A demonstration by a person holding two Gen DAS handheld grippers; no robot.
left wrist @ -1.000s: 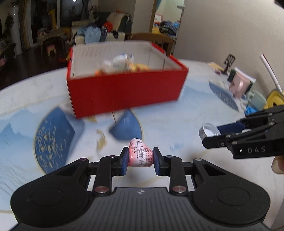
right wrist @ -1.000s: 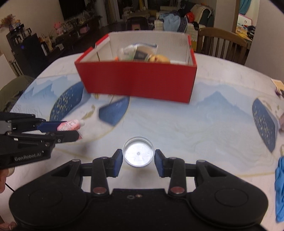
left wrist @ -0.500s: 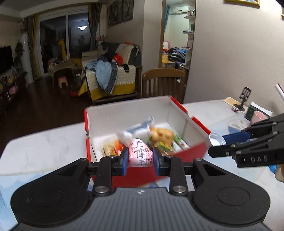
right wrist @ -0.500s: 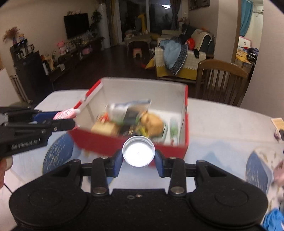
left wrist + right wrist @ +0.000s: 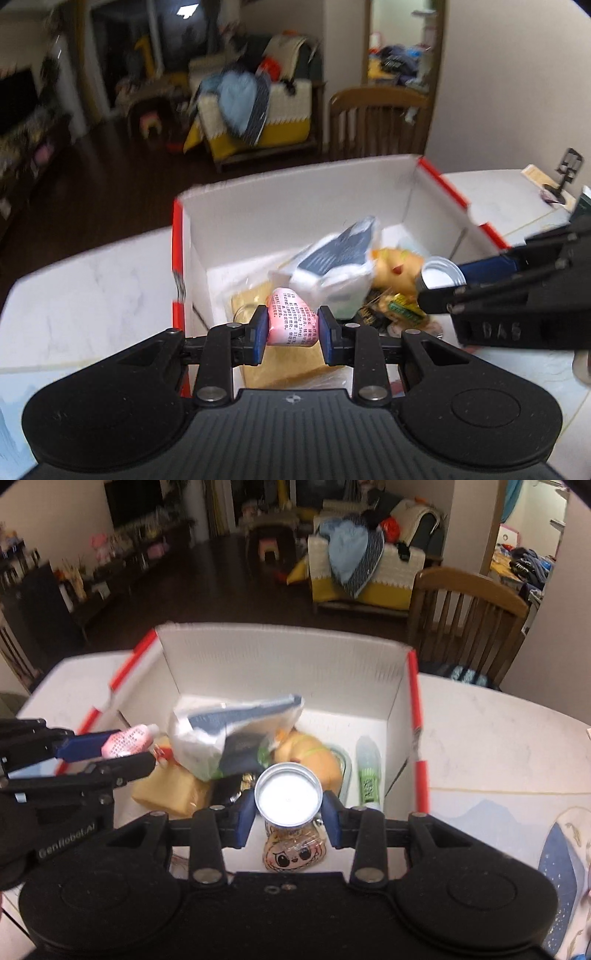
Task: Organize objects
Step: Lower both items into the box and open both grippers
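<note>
Over the red box (image 5: 416,716), the left gripper (image 5: 291,326) clamps a pink tube (image 5: 291,323); the right gripper (image 5: 287,814) clamps a silver lid (image 5: 287,800). Only the right view shows a green bottle (image 5: 367,771) inside. White table (image 5: 498,746), cluttered living room.

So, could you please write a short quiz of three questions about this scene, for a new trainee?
1. True or false: the left gripper is empty.
2. What does the right gripper hold? A) a green tube B) a round silver tin C) a yellow pouch
3. Fill in: both grippers are above the open red ____.

Key
1. False: it is shut on a pink tube with small print.
2. B: the round silver tin sits between its pads.
3. Box: the red box is white inside and already has several packets in it.
</note>
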